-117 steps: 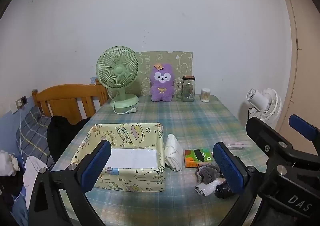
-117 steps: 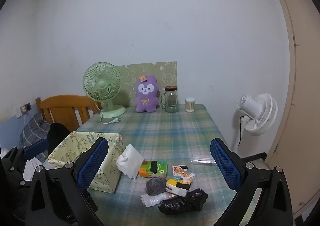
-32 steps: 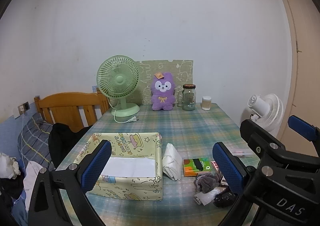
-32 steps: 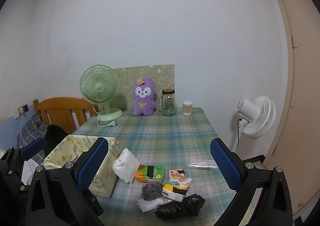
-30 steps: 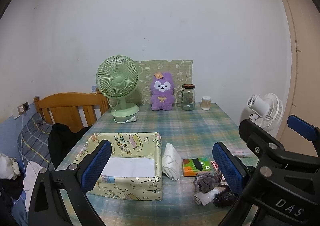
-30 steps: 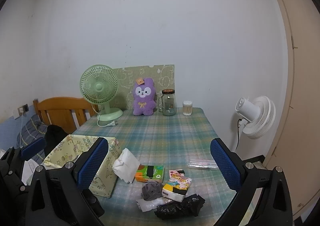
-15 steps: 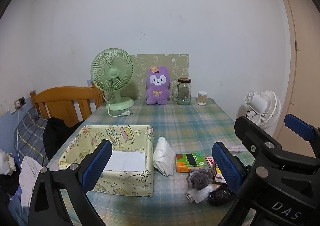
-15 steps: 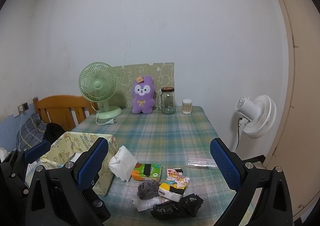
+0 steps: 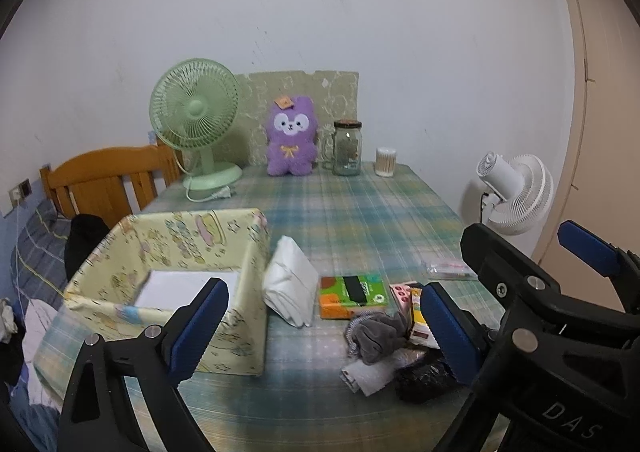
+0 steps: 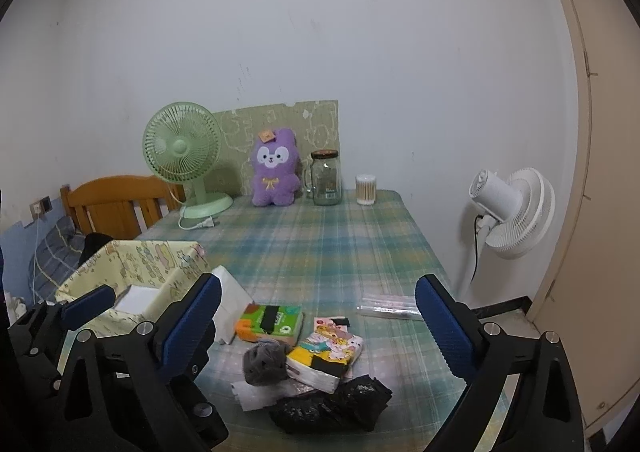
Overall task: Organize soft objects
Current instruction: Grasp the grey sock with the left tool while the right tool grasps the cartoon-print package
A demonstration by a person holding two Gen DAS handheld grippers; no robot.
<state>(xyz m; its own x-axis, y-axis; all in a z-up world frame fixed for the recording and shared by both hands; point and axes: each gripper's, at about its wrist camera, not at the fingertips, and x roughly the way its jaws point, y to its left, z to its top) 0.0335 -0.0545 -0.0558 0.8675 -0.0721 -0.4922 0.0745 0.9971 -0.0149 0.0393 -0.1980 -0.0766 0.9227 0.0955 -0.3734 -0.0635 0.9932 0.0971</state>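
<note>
Green tissue pack [image 10: 270, 319] lying flat, long axis left-right, beside yellow fabric box [image 9: 176, 248]

White plaster wall [image 10: 360, 32], scuffed. Beige door frame [image 10: 576, 132] at right. Table with green-blue plaid cloth [image 10: 340, 244] against wall. Wooden chair back [image 10: 116, 200] at left table edge. Wall socket [image 10: 40, 207] at far left, cable plugged in. White pedestal fan [image 10: 512, 212] beside table, right. Lighting dim, even.
</note>
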